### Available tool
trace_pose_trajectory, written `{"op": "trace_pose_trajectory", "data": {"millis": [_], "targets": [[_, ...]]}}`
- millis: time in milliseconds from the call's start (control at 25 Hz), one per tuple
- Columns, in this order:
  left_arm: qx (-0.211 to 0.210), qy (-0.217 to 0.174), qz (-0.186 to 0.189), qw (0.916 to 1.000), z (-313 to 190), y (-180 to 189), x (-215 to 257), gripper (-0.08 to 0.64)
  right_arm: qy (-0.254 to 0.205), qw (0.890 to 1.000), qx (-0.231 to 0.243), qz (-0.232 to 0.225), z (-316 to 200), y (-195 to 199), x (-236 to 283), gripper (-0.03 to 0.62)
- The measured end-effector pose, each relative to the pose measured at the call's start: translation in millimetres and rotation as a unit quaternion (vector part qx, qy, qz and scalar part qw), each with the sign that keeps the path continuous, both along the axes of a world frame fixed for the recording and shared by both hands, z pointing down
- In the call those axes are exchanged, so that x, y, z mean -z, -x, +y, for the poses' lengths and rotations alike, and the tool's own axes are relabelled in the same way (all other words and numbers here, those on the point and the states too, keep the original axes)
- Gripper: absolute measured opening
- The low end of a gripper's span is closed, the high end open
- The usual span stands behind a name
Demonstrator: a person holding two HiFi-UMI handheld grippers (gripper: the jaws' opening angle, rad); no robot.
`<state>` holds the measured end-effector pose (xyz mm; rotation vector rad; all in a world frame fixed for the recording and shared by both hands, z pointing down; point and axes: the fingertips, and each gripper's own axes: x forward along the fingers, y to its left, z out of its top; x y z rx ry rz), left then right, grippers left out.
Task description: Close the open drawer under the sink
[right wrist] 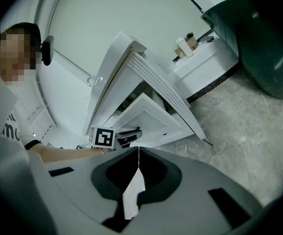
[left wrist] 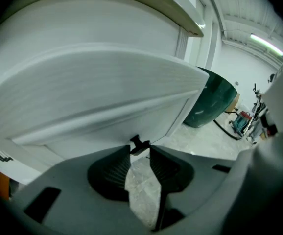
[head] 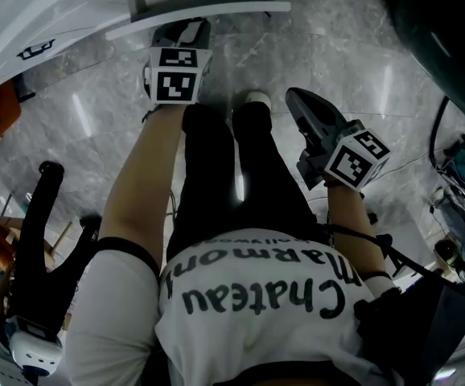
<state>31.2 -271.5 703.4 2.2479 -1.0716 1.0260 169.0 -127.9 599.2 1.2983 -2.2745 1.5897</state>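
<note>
Drawer [right wrist: 148,114] pokes out of the white cabinet [right wrist: 113,77] mid-frame in the right gripper view; left gripper view shows only its front and black knob [left wrist: 139,144] at the left gripper [left wrist: 140,152], jaws parted. Right gripper [right wrist: 138,154] is pinched together, empty. Push off-centre and I reckon it skews, jams.

I count one left gripper [left wrist: 140,155], one right gripper [right wrist: 138,153], one open drawer [left wrist: 102,97] just ahead of the left fingers [left wrist: 113,173], one dark knob [left wrist: 139,145] at their tips, and one green tub [left wrist: 212,99] beyond.
</note>
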Motion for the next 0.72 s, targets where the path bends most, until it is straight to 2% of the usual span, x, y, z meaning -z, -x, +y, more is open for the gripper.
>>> {"op": "trace_pose_trajectory", "data": {"millis": [320, 720], "targets": [[-0.001, 0.007, 0.008, 0.9999, -14.1, -3.7, 2.6, 0.121, -0.002, 1.0, -0.005, -0.001, -3.2, 0.8, -5.4, 0.012], [0.009, -0.005, 0.01, 0.9999, -34.4, -2.5, 4.7, 0.121, 0.004, 1.0, -0.006, -0.005, -10.9, 4.3, -9.3, 0.012]]}}
